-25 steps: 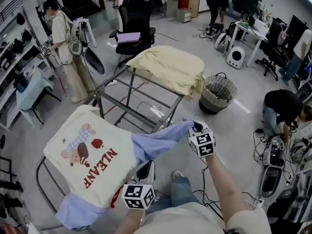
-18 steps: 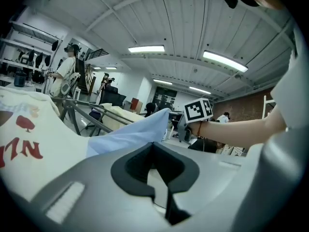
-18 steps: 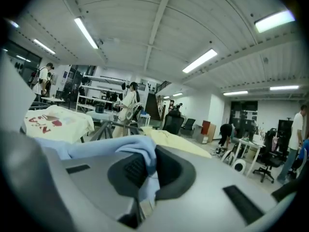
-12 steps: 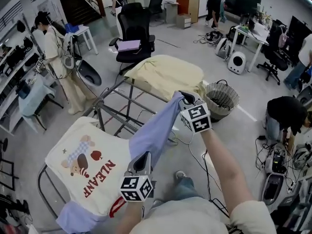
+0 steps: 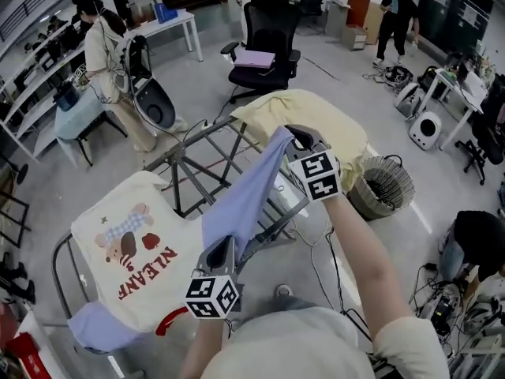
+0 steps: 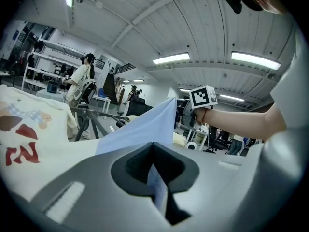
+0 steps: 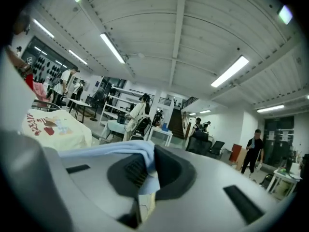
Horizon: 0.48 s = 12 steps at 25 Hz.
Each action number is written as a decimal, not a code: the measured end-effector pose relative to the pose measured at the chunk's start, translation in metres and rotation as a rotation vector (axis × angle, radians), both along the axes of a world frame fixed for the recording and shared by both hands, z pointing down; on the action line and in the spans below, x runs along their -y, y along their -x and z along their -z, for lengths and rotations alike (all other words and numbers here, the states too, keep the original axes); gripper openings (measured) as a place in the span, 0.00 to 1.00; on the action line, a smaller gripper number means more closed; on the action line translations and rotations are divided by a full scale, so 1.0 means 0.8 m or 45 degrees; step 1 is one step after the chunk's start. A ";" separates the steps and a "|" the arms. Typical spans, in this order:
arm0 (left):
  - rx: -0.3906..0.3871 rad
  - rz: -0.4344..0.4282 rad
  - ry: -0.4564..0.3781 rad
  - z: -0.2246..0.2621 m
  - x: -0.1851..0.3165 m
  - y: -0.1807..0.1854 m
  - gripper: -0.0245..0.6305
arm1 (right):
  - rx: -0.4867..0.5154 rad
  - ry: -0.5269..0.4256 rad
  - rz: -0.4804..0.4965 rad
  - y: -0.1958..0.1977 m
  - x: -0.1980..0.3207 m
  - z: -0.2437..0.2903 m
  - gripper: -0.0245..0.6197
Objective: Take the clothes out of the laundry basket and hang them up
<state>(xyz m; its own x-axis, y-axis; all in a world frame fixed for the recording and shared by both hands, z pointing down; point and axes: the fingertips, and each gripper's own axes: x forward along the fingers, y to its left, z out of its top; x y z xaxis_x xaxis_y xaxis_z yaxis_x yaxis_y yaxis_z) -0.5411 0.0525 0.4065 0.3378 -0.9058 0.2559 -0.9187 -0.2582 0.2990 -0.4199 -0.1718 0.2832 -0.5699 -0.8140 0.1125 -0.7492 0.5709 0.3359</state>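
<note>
Where the left gripper (image 5: 224, 249) sits nearest the body, its jaws are pinched tight on one edge of the blue shirt (image 5: 246, 192). The shirt stretches up to the right gripper (image 5: 293, 138), which is clamped on its other end above the drying rack (image 5: 201, 150). A cream T-shirt (image 5: 126, 247) drapes over the rack's left end. The wire basket (image 5: 384, 186) stands on the floor beyond.

On the grey floor (image 5: 197, 69), a metal drying rack (image 5: 193, 144) carries a cream printed T-shirt (image 5: 126, 251) at near left, over a light-blue garment (image 5: 99, 326), and a yellow cloth (image 5: 316, 117) far right.
</note>
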 end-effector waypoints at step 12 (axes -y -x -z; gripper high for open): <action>0.012 0.290 0.089 -0.010 0.006 0.010 0.06 | -0.115 0.464 0.261 0.009 0.017 -0.197 0.06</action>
<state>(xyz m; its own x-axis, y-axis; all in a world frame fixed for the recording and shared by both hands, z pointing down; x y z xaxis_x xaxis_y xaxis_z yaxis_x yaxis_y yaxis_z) -0.5490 0.0478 0.4142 0.1238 -0.9382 0.3232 -0.9537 -0.0225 0.2999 -0.4273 -0.1851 0.4410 -0.6907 -0.5824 0.4287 -0.5845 0.7986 0.1433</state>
